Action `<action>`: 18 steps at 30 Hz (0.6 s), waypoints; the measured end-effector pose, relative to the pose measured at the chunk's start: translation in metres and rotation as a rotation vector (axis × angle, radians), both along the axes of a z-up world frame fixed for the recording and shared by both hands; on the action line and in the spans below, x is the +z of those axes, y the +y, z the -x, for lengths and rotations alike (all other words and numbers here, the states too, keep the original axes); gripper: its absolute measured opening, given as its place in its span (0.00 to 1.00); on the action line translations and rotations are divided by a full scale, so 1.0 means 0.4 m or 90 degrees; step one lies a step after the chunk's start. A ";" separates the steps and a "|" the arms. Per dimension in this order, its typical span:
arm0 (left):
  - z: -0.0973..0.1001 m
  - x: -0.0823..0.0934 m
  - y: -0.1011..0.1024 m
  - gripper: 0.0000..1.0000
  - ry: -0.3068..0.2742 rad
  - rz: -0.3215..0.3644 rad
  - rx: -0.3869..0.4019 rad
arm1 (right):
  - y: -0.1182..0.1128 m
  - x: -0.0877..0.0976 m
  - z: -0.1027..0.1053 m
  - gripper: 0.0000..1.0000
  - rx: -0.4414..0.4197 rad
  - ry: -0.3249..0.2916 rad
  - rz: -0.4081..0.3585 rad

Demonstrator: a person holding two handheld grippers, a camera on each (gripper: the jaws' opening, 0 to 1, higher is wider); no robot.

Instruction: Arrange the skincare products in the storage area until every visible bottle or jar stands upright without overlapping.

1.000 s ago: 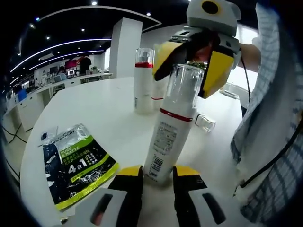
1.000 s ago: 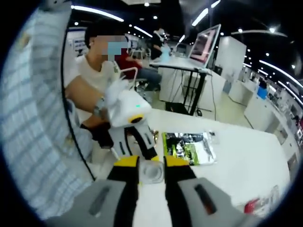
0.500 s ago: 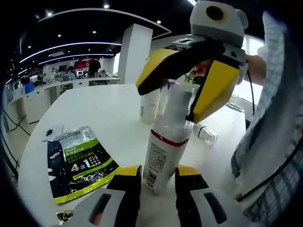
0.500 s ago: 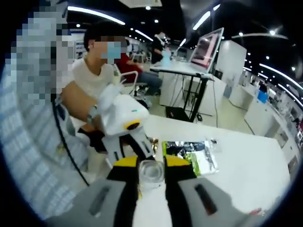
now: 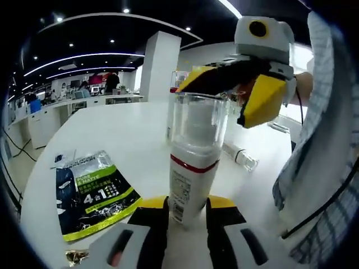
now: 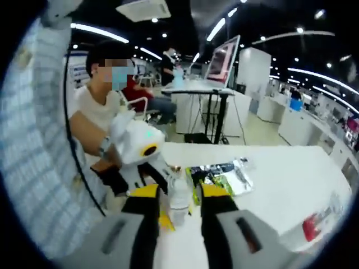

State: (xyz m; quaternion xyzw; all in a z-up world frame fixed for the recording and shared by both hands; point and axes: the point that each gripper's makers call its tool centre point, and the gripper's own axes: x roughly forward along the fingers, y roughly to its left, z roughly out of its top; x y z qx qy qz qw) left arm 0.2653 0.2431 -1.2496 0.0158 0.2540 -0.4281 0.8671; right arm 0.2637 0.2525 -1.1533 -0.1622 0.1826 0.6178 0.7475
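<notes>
Left claw (image 5: 179,208): jaws pinching base of white bottle (image 5: 190,179) w/ red band and clear cap, bottle upright on white table (image 5: 129,134), near edge. Right claw (image 5: 235,92): seen from left gripper view just above and behind the cap, jaws spread, touching or not — can't tell. In right gripper view, right claw (image 6: 175,193) w/ cap top between its jaws and some gap either side, so prob. not gripping. Left claw (image 6: 147,168) there low on the bottle, a hand behind it.

Outward: green-and-black sachet (image 5: 92,193) flat on table, left of bottle, apart. Farther back, 2nd white bottle (image 5: 175,106) upright, partly hidden behind the cap. Right of it, small clear bottle (image 5: 241,156) lying on its side.

Progress, as judged: 2 bottles standing, no overlap. Left to do: let go of held bottle, stand up the small one lying down. Sachet prob. not a target. Roughly mid-task.
</notes>
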 end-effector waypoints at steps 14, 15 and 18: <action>0.026 -0.004 0.017 0.31 -0.001 -0.018 -0.011 | -0.008 -0.151 -0.013 0.20 -0.046 0.007 0.089; 0.028 -0.004 0.019 0.31 0.001 -0.019 -0.009 | -0.014 -0.155 -0.016 0.20 -0.047 0.000 0.096; 0.034 -0.010 0.028 0.31 0.003 -0.022 -0.008 | -0.025 -0.161 -0.026 0.20 -0.058 -0.002 0.102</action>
